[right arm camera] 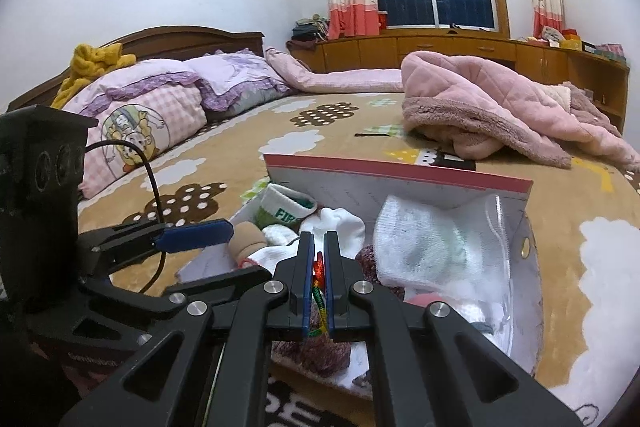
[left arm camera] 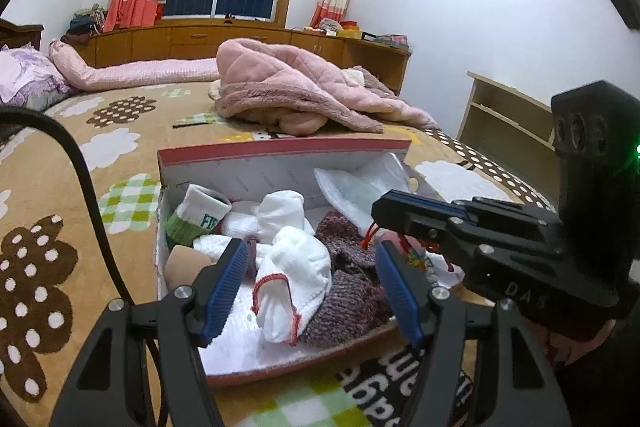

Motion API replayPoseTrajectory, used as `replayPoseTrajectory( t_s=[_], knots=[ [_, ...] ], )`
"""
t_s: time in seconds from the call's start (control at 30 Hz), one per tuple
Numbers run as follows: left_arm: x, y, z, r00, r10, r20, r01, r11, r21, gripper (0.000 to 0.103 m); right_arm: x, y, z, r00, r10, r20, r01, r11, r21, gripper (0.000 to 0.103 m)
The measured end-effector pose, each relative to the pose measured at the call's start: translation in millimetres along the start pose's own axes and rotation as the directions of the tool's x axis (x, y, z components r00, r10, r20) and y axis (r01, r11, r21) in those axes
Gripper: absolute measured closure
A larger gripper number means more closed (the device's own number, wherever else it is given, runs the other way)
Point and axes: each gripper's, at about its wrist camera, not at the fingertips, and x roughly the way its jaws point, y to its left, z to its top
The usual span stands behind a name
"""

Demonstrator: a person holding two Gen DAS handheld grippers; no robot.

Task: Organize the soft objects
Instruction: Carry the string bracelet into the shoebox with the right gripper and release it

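Left wrist view
Box: open white cardboard box with a red rim (left arm camera: 280, 149), lying on the tan plush bedspread with cloud and flower patches (left arm camera: 52, 187); lid wall upright at the far side.
Contents, middle: white knitted glove with red edging (left arm camera: 296, 283), on top of the heap, between the two blue pads.
Contents, right: mauve knitted woollen piece (left arm camera: 352, 291), touching the glove.
Contents, far left: white sock with a green cuff and green lettering (left arm camera: 198, 213), upright in the corner.
Contents, near left: beige rolled cloth (left arm camera: 182, 267), against the left wall.
Contents, far right: white padded fabric (left arm camera: 360, 187), leaning on the lid wall.
Left gripper (left arm camera: 316, 287): fingers spread wide over the box, holding nothing.
Right gripper (left arm camera: 380, 223): enters from the right above the box's right side; a red cord hangs below its tip; finger state not clear from here.
Background: pink quilted blanket (left arm camera: 304, 87) heaped on the bed beyond the box.

Right wrist view
Right gripper (right arm camera: 318, 259): fingers clenched on a braided cord, red at the top, green and yellow lower down (right arm camera: 319, 291), held over the box interior.
Left gripper: one blue pad (right arm camera: 196, 233) shows at the left, above the beige roll (right arm camera: 248, 237).
Box (right arm camera: 400, 173): same sock (right arm camera: 286, 209) in the far corner; white fabric (right arm camera: 424, 239) at the right; mauve knit (right arm camera: 308, 351) below the fingers.
Background: pink and lilac pillows (right arm camera: 160, 99) at the headboard.
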Motion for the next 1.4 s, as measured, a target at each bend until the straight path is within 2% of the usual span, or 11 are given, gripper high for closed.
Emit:
replayPoseTrajectory(
  t_s=[0.27,0.43,0.63,0.77,0.93,1.1,1.4],
  knots=[
    [19.2,17.3,3.2,1.000,0.009,-0.025,-0.011,0.997,-0.075,0.031,19.8,-5.6,5.8,1.000,-0.018,-0.015,0.019,1.000,0.017,0.097],
    [25.4,23.6,5.2,0.999,0.044,-0.023,-0.046,0.996,-0.073,0.031,35.0,-8.0,6.2,0.999,-0.028,-0.040,0.029,0.999,0.021,0.097],
    [38.0,36.4,6.4,0.995,0.086,-0.045,-0.090,0.991,-0.098,0.031,61.6,-11.1,2.2,0.994,-0.029,-0.104,0.033,0.999,0.039,0.097],
    [47.9,48.7,5.3,0.994,0.088,-0.067,-0.096,0.987,-0.125,0.031,76.5,-11.3,0.6,0.987,-0.015,-0.159,0.022,0.999,0.043,0.096],
    [54.2,56.0,5.3,0.991,0.104,-0.080,-0.114,0.986,-0.125,0.034,88.6,-6.7,0.3,0.966,-0.058,-0.253,0.056,0.998,-0.013,0.096],
    [60.0,49.7,2.7,0.985,0.153,-0.078,-0.159,0.984,-0.077,0.035,103.9,-12.0,-6.0,0.926,-0.044,-0.374,0.043,0.999,-0.012,0.096],
    [57.2,48.1,-4.1,0.984,0.168,-0.059,-0.172,0.982,-0.074,0.036,106.2,-11.2,-8.6,0.911,-0.053,-0.409,0.046,0.999,-0.026,0.096]
  ],
)
